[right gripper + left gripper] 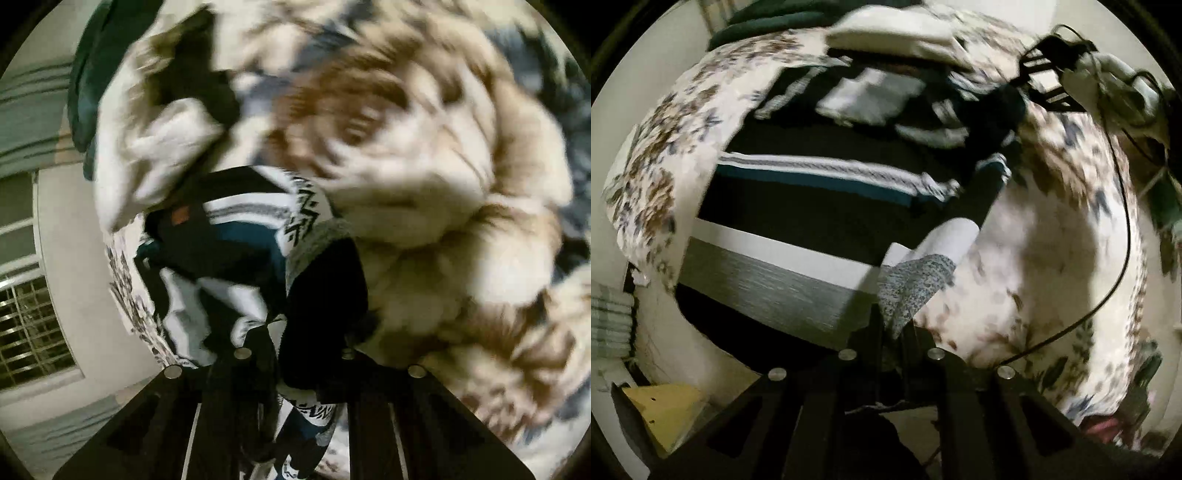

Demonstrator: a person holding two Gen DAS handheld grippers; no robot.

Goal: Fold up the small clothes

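Note:
A striped knit sweater [798,206] in black, white, grey and teal lies spread on a floral bedsheet [1045,251]. My left gripper [892,332] is shut on the sweater's hem corner, a speckled grey and white flap folded up between the fingers. My right gripper [295,354] is shut on another part of the same sweater [236,236], where black fabric and a zigzag-patterned white band bunch between the fingers. In the left wrist view the right gripper [1052,62] shows at the far side, holding the sweater's other end. The view is blurred.
A cream pillow [897,33] and a dark green blanket [757,22] lie at the bed's head. A black cable [1123,229] trails across the sheet at right. A yellow object [665,410] sits below the bed edge. A barred window [29,332] shows at left.

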